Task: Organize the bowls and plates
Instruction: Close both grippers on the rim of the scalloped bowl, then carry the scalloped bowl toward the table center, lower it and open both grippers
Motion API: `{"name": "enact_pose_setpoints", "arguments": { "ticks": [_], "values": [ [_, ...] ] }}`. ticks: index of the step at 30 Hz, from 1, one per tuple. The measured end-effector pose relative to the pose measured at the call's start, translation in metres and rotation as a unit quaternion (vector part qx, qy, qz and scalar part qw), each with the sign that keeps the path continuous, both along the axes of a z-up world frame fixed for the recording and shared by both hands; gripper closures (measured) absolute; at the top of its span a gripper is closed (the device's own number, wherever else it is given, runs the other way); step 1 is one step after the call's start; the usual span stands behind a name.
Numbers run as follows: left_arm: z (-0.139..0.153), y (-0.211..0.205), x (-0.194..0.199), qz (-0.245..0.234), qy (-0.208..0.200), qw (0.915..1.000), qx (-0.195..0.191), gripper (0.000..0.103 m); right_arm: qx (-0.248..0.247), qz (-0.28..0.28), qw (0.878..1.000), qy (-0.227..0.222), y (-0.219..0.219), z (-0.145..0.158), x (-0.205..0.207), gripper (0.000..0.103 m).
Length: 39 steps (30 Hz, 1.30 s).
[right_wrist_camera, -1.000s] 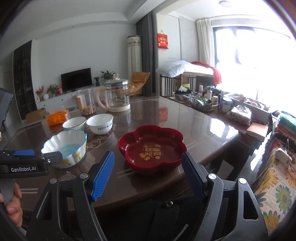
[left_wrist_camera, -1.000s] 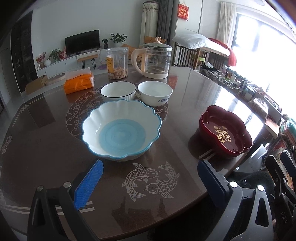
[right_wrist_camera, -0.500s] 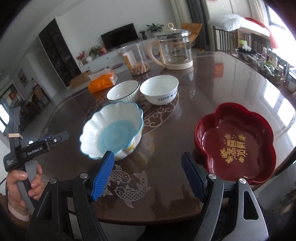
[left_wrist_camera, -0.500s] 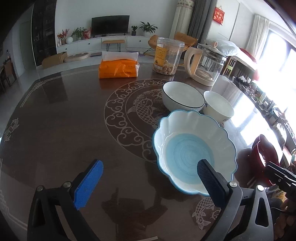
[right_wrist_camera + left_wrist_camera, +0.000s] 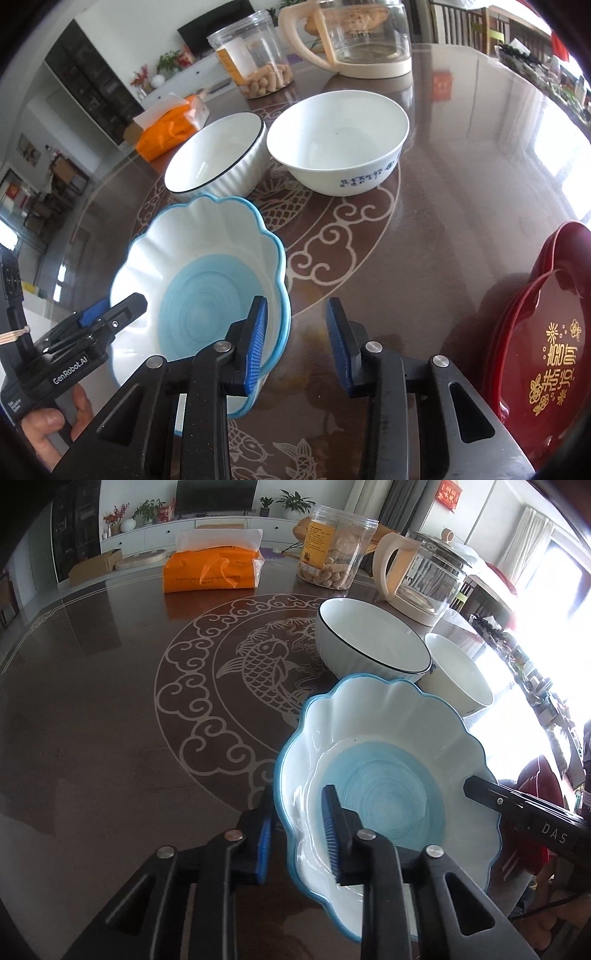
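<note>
A scalloped white bowl with a blue centre and rim sits on the dark table. My left gripper straddles its near-left rim, one finger outside and one inside, jaws narrowed but a gap still shows on each side of the rim. My right gripper straddles its right rim, the left finger inside the bowl, the right finger outside, apart from the rim. Behind stand a black-rimmed white bowl and a white bowl with blue marks. A red flower-shaped plate lies at right.
At the back stand an orange tissue pack, a clear snack jar and a glass kettle. The table carries a fish pattern under glass.
Both grippers have moved in on the scalloped bowl and narrowed their jaws around its opposite rims. Earlier both were wide open and farther back.
</note>
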<state>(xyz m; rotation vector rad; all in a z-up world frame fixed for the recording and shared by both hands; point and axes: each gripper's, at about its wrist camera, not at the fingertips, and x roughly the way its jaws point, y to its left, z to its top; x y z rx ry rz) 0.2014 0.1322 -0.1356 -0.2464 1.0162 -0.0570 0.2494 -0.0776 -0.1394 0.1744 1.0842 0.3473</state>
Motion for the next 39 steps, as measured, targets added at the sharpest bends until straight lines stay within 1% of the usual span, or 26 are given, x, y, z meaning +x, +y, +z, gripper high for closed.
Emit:
{"name": "enact_pose_setpoints", "arguments": {
  "ticks": [1,2,4,8,10,14,17,20,24,28,30,34,35,36,37,38,39],
  "values": [
    [-0.002,0.002,0.000,0.005,-0.001,1.0000,-0.004,0.093,0.004,0.003,1.000,0.003,0.001,-0.001,0.002,0.079],
    [-0.003,0.004,0.000,0.007,-0.003,0.9999,-0.009,0.094,0.008,0.005,1.000,0.004,0.001,-0.002,0.003,0.082],
    [-0.004,0.007,0.000,0.008,-0.005,0.9997,-0.023,0.094,0.011,0.007,1.000,0.005,0.001,-0.004,0.005,0.085],
    [-0.004,0.006,-0.003,0.012,-0.005,0.9996,-0.025,0.094,0.028,0.015,0.999,0.018,0.004,-0.009,0.006,0.090],
    [-0.004,0.006,-0.008,0.017,0.001,0.9994,-0.029,0.094,0.012,0.018,1.000,0.009,0.009,-0.008,0.005,0.090],
    [0.000,0.004,-0.033,0.024,-0.007,0.9993,-0.027,0.094,0.025,0.024,0.999,0.003,0.006,-0.001,-0.005,0.089],
    [0.006,0.004,-0.056,0.033,-0.015,0.9989,-0.029,0.093,0.013,0.042,0.999,-0.010,0.011,0.010,-0.019,0.089],
    [0.010,0.003,-0.077,0.044,-0.018,0.9985,-0.029,0.093,0.016,0.055,0.998,-0.008,0.012,0.014,-0.032,0.089],
    [0.006,-0.003,-0.098,0.046,-0.009,0.9984,-0.032,0.091,0.024,0.058,0.998,0.000,0.010,0.009,-0.043,0.089],
    [-0.004,-0.013,-0.104,0.041,0.002,0.9987,-0.030,0.089,0.025,0.053,0.998,0.006,0.006,0.001,-0.043,0.089],
    [-0.003,-0.017,-0.106,0.042,-0.006,0.9989,-0.022,0.089,0.019,0.055,0.998,0.005,0.005,-0.002,-0.044,0.089],
    [-0.003,-0.020,-0.106,0.042,-0.013,0.9988,-0.022,0.088,0.025,0.053,0.998,0.013,-0.001,-0.010,-0.041,0.088],
    [-0.003,-0.021,-0.107,0.041,-0.017,0.9988,-0.021,0.088,0.029,0.053,0.998,0.009,-0.002,-0.010,-0.042,0.088],
    [-0.004,-0.022,-0.108,0.038,-0.020,0.9989,-0.016,0.088,0.032,0.054,0.998,0.006,-0.001,-0.011,-0.042,0.085],
    [-0.003,-0.023,-0.108,0.037,-0.023,0.9990,-0.010,0.082,0.034,0.054,0.998,0.000,-0.001,-0.009,-0.043,0.084],
    [-0.002,-0.022,-0.109,0.036,-0.029,0.9989,-0.006,0.078,0.032,0.051,0.998,-0.008,-0.001,-0.007,-0.044,0.079],
    [0.001,-0.021,-0.110,0.038,-0.034,0.9987,-0.001,0.061,0.032,0.049,0.998,-0.015,-0.002,-0.003,-0.046,0.058]
  ]
}}
